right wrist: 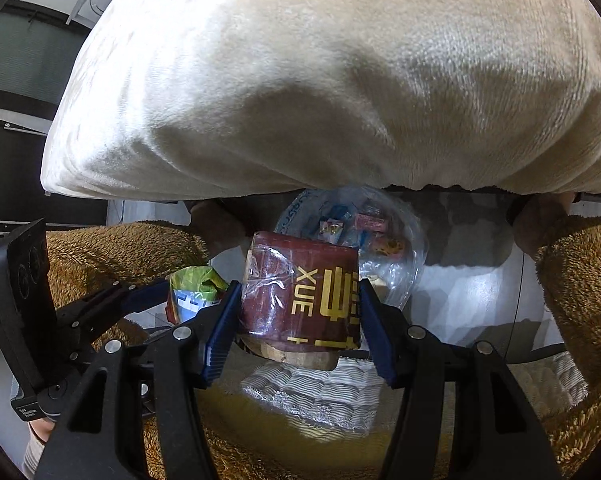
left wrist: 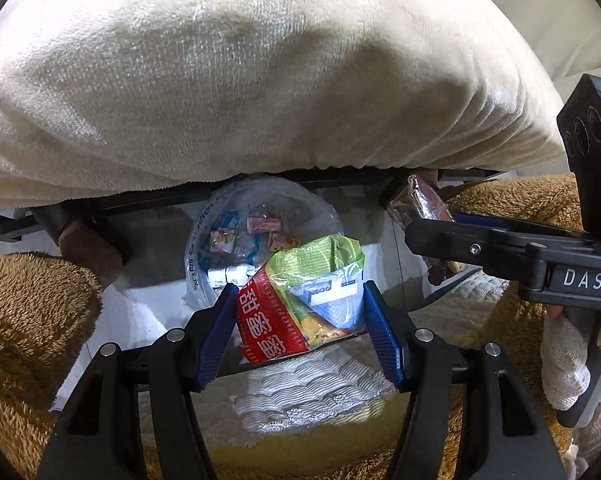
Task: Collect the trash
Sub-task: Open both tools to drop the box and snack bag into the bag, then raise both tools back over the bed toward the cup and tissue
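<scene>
My left gripper (left wrist: pixel 298 300) is shut on a crumpled snack packet (left wrist: pixel 300 296), green on top with a red strip of white characters. It hangs just above a clear plastic trash bag (left wrist: pixel 236 236) that holds several small wrappers. My right gripper (right wrist: pixel 296 300) is shut on a dark red wrapper (right wrist: pixel 308 292) with gold lettering, over the same bag (right wrist: pixel 392 240). In the left wrist view the right gripper (left wrist: pixel 432 232) reaches in from the right with its wrapper (left wrist: pixel 418 200). In the right wrist view the left gripper's green packet (right wrist: pixel 194 288) shows at the left.
A large cream plush cushion (left wrist: pixel 260 80) overhangs the bag from above. Brown fuzzy fabric (left wrist: pixel 28 320) lies on both sides. A glass tabletop (right wrist: pixel 480 300) with a dark frame lies under the bag. A white gloved hand (left wrist: pixel 568 360) holds the right gripper.
</scene>
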`<state>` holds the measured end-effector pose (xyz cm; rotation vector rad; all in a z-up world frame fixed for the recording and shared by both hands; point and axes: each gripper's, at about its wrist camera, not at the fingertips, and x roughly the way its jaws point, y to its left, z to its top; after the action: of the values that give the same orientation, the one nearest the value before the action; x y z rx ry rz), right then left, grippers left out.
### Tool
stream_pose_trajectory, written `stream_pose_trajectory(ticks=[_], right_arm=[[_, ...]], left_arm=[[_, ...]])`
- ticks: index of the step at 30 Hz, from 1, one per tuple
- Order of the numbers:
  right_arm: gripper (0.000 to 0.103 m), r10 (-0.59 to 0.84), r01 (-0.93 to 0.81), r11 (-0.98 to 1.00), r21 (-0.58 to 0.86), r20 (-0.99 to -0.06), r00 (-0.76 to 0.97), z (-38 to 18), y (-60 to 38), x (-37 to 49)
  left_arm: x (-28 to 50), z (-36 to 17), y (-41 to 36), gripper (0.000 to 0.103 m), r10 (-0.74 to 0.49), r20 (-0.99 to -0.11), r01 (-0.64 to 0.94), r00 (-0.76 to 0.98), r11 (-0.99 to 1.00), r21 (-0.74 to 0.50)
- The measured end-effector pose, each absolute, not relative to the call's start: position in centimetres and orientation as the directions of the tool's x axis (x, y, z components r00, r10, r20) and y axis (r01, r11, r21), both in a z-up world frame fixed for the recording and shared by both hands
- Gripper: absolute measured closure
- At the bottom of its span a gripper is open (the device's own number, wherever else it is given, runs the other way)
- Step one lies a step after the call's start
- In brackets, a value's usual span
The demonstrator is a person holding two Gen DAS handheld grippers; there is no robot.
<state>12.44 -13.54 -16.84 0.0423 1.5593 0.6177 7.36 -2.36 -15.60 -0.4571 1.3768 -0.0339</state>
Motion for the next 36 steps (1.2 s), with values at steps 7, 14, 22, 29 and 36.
stream_pose_trajectory(ticks=[7,14,22,29,36], right_arm=[[0.032,0.409,-0.304,0.855,0.42,-0.907,-0.101,-16.8,-13.9,12.6],[0.032,0.409,-0.298,0.859,0.417,-0.908,-0.094,-16.7,-14.2,12.7],[0.032,0.42,-0.306,0.853,0.422,-0.904,-0.078,-16.0,-14.5,12.5],[0.032,0.436,-0.326,0.844,0.427,-0.899,-0.049,-14.4,-15.0,12.2],[0.032,0.458,-0.361,0.829,0.428,-0.889,-0.004,-11.5,-15.3,12.0]], left_arm=[[7.2,-16.1,-2.4,0.034,-0.291,-0.939,-0.24,0.183,0.913,-0.329],[7.0,-16.0,-2.2,0.028,-0.283,-0.941,-0.251,0.188,0.912,-0.324],[6.7,-15.3,-1.7,0.028,-0.284,-0.935,-0.265,0.213,0.904,-0.335],[6.5,-14.1,-1.3,0.028,-0.284,-0.926,-0.269,0.251,0.898,-0.348],[6.2,-11.5,-0.9,0.028,-0.277,-0.909,-0.256,0.311,0.897,-0.361]])
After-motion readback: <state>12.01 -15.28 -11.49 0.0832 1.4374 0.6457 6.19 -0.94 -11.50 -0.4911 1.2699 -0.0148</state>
